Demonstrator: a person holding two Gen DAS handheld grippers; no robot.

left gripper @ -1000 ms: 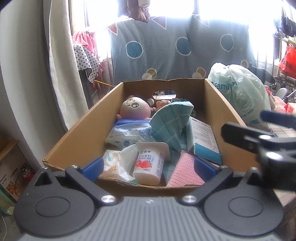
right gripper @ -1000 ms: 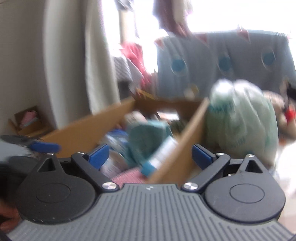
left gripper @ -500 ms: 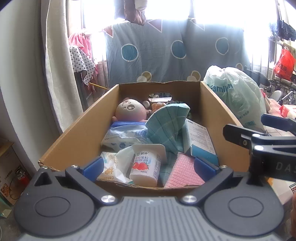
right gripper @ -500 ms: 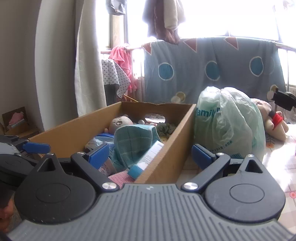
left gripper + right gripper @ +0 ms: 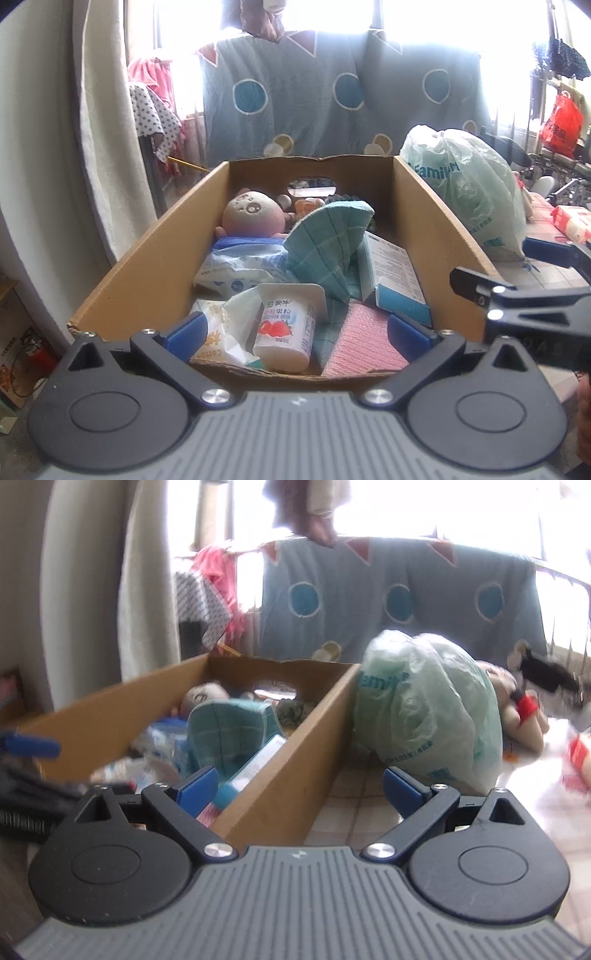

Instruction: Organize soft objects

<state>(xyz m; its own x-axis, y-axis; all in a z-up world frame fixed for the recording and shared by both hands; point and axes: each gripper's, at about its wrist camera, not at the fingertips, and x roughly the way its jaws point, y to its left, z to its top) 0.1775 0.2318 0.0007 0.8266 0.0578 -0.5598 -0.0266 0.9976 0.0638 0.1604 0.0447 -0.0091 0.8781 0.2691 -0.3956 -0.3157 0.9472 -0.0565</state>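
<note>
A cardboard box (image 5: pixel 147 266) (image 5: pixel 295 768) holds a plush doll (image 5: pixel 253 214), a teal checked cloth (image 5: pixel 327 240) (image 5: pixel 225 723), a pink pad (image 5: pixel 364 343), a yogurt cup (image 5: pixel 284 332), a wipes pack (image 5: pixel 236 269) and a paper carton (image 5: pixel 393 273). My left gripper (image 5: pixel 295 330) is open and empty at the box's near edge. My right gripper (image 5: pixel 299 786) is open and empty over the box's right wall; it also shows in the left wrist view (image 5: pixel 517 280). A stuffed toy (image 5: pixel 517 709) lies behind a green plastic bag (image 5: pixel 428 709) (image 5: pixel 465 192).
A blue dotted quilt (image 5: pixel 332 99) hangs behind the box. A curtain (image 5: pixel 107 129) hangs at left. A tissue pack (image 5: pixel 572 221) lies on the tiled tabletop (image 5: pixel 351 812) at right. Small boxes stand on the floor at left (image 5: pixel 14 332).
The right gripper has swung right, toward the green bag and the tabletop. The left gripper has risen slightly over the box's near edge. Both stay open and empty.
</note>
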